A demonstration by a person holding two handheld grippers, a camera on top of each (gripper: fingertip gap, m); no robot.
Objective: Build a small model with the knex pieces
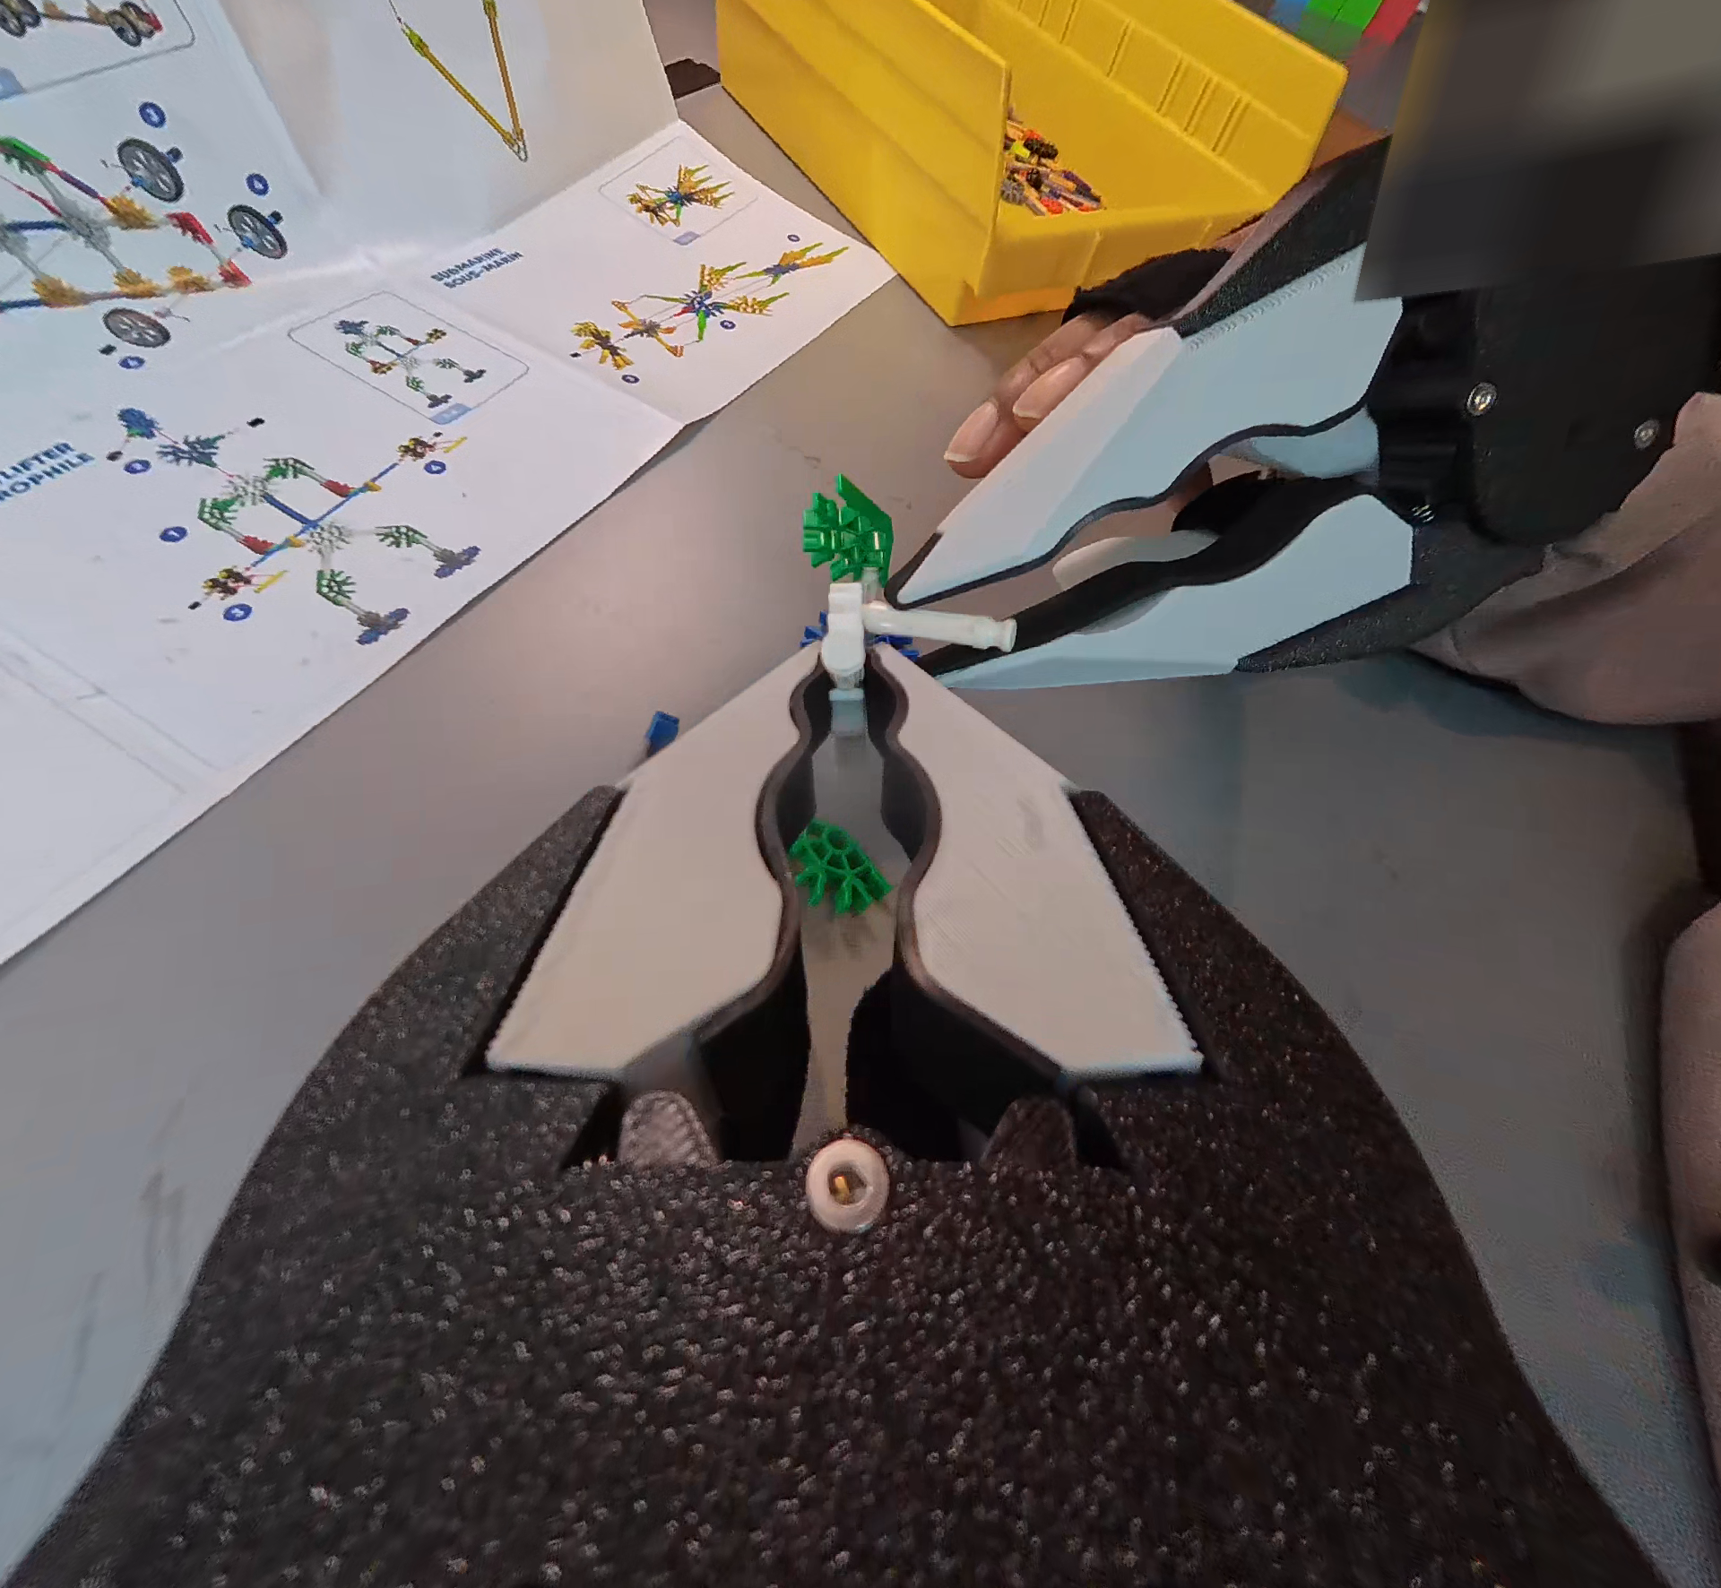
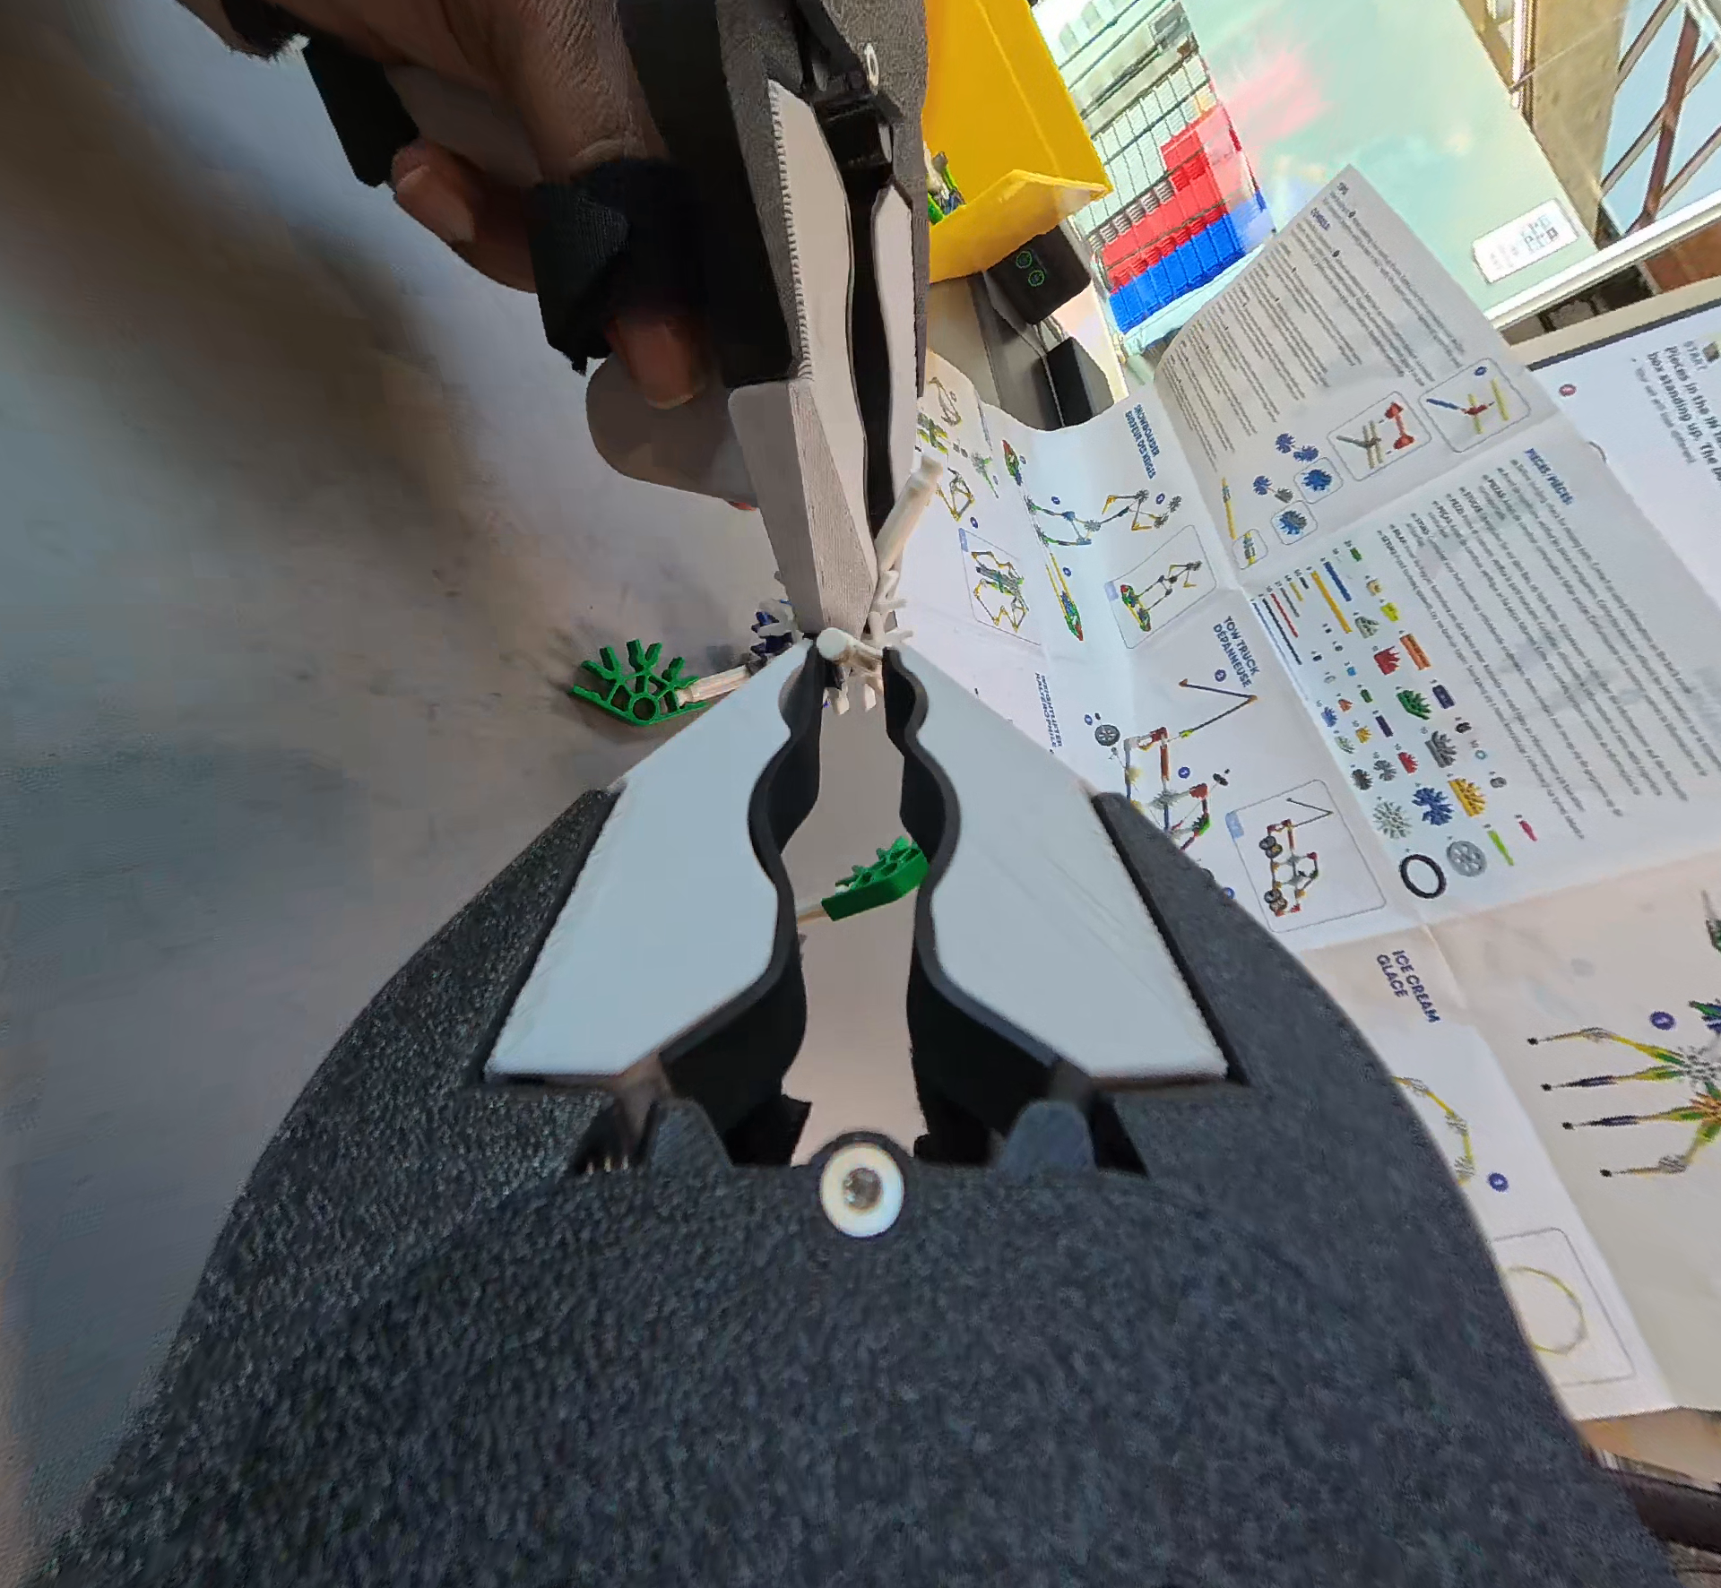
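Note:
My left gripper (image 1: pixel 846 659) is shut on a small white rod-and-connector assembly (image 1: pixel 843 617), held just above the grey table. A white rod (image 1: pixel 941 626) sticks out sideways from it into my right gripper (image 1: pixel 911 633). In the right wrist view, my right gripper (image 2: pixel 849 657) has its jaws nearly closed around that rod's end and a white snowflake connector (image 2: pixel 861 682). The left gripper (image 2: pixel 852 612) comes down from above. A green connector (image 1: pixel 843 533) hangs on the assembly's far side. Another green connector (image 1: pixel 833 868) shows between my left fingers (image 1: pixel 698 845).
A large instruction sheet (image 1: pixel 326 426) lies to the left and also shows in the right wrist view (image 2: pixel 1397 612). A yellow bin (image 1: pixel 838 54) with small parts stands at the back. Coloured blocks (image 1: pixel 1341 7) lie behind it. A small blue piece (image 1: pixel 661 724) lies by my left finger. The tips of both grippers are at nearly the same place.

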